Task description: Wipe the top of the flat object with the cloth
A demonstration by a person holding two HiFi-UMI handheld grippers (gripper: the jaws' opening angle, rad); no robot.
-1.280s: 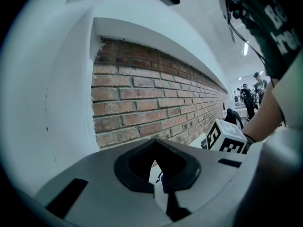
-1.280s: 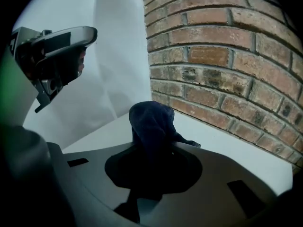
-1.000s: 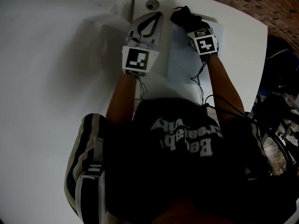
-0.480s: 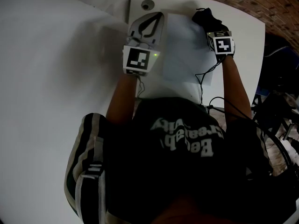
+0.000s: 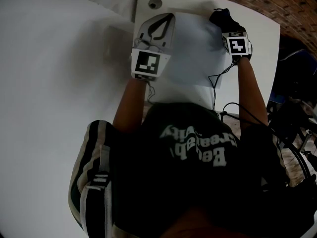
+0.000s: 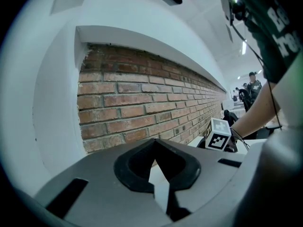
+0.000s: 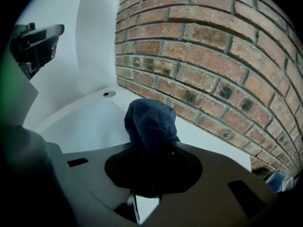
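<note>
Cloth (image 5: 222,18): dark blue, bunched, pinched fast between the jaws of the right gripper (image 5: 227,28), with a wad standing proud of the tips in the right gripper view (image 7: 150,119). Location: on the panel (image 5: 193,48) at about its 1 o'clock corner, close under the brick wall (image 7: 213,56). Panel: pale, flat, lying on the white table (image 5: 260,48); most of its top shows bare from 3 round to 9 o'clock. Left gripper (image 5: 166,21): jaws drawn together to a point with nothing between them, lying over the panel's edge at roughly 10 o'clock, apparently steadying it; whether it actually bears down cannot be told. Its own view (image 6: 156,162) faces the wall and the right gripper's marker cube (image 6: 218,135) at 3 o'clock. Round fitting (image 5: 154,3): small, on the table at 11 o'clock of the panel, not involved. Step in hand, as judged: wiping under way, cloth at the far right end of a stroke. Next move calls for: cloth kept pressed flat to the surface, a drag back toward 9 or 6 o'clock over unwiped area, grip on the cloth held firm, and the left gripper kept planted so the panel does not slide.
</note>
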